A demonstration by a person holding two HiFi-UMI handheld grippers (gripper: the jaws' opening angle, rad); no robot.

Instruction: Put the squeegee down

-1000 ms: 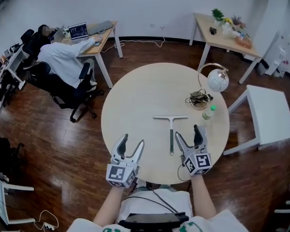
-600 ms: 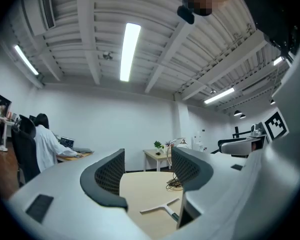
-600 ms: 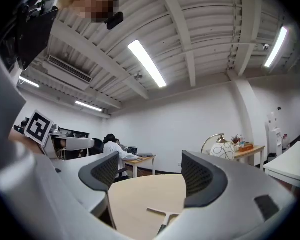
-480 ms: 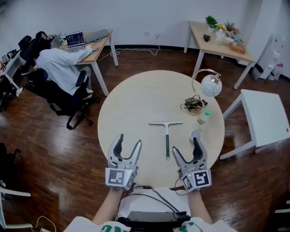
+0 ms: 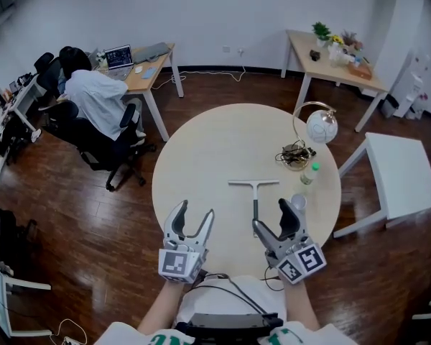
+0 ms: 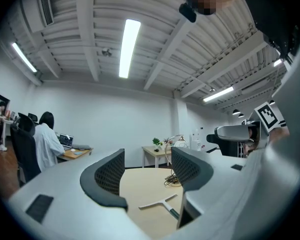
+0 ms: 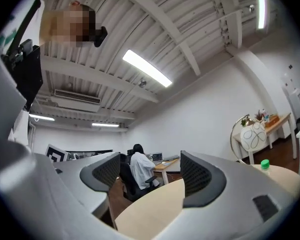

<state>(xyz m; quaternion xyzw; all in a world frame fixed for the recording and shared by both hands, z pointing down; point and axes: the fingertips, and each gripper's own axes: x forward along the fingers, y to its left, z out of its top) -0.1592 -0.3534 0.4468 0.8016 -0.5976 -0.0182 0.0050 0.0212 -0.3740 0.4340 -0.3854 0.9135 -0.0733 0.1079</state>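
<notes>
Office room, dark wood floor; one round pale table (image 5: 215, 142) stands before the person. Nearest, at the table's near edge, are two grippers. The left gripper (image 5: 196, 210) has its jaws well apart with nothing between them. The right gripper (image 5: 271, 215) has wide jaws that are closing, and they are empty: only table and room show through the gap. Just beyond lies one squeegee (image 5: 254, 195), flat on the tabletop, handle toward the person and blade crosswise at the far end. It appears clear of both grippers, so the task looks complete. Judged light and stiff, with a slim handle and a softer blade edge, so the middle of the handle is the place to grip. Farther right stand one green-capped bottle (image 5: 310, 172), one cable bundle (image 5: 294, 149) and one globe lamp (image 5: 322, 124). Farthest, a desk (image 5: 154, 56) with one seated person (image 5: 93, 95)
</notes>
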